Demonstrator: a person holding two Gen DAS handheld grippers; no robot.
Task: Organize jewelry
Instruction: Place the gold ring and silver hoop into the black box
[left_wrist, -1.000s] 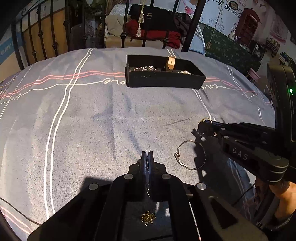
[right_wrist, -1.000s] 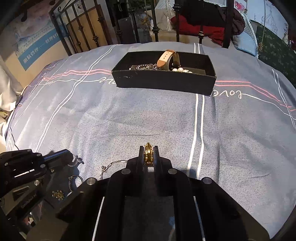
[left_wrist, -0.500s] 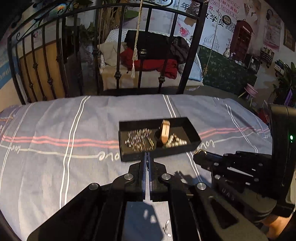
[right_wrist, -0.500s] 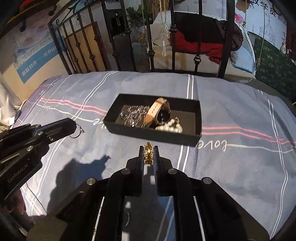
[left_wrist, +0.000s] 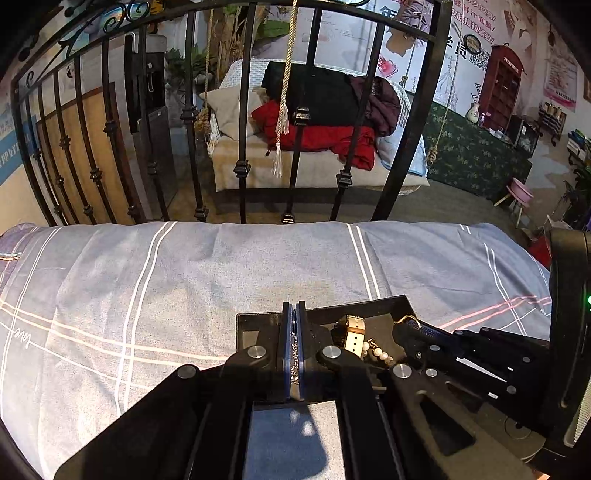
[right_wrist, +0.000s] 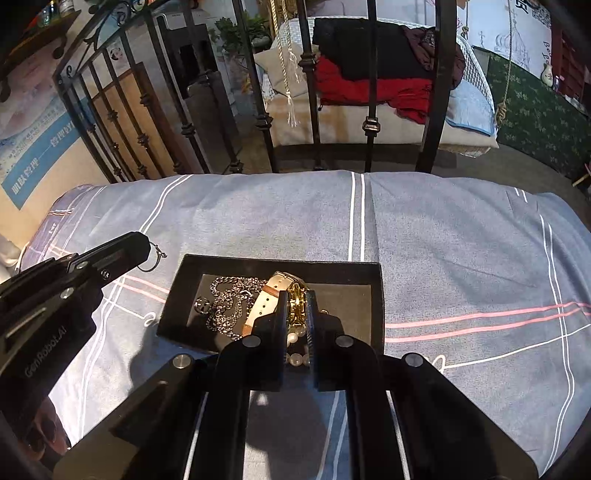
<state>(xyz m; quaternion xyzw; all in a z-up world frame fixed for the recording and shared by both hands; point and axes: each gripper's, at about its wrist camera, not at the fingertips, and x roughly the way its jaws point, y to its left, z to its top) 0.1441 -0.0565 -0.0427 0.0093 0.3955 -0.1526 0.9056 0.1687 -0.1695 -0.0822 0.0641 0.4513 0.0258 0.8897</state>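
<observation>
A black jewelry tray (right_wrist: 375, 295) lies on the blue bedspread and holds a silver chain (right_wrist: 231, 299), a tan-strapped watch (right_wrist: 271, 293) and a pearl bracelet (right_wrist: 295, 358). My right gripper (right_wrist: 295, 295) is over the tray, shut on a gold piece (right_wrist: 296, 306). My left gripper (left_wrist: 294, 308) is shut on a thin wire hoop earring (right_wrist: 155, 258), which hangs from its tip just left of the tray's far left corner. The tray also shows in the left wrist view (left_wrist: 255, 319), with the right gripper (left_wrist: 406, 321) over it.
A black iron bed rail (left_wrist: 240, 147) stands just beyond the bedspread's far edge. A swing seat with red and black clothes (left_wrist: 321, 122) is behind it. Bedspread (right_wrist: 461, 258) stretches to the right of the tray.
Both grippers have moved forward to the tray; the right one now hangs over its contents, and the left one is at its left side with the hoop.
</observation>
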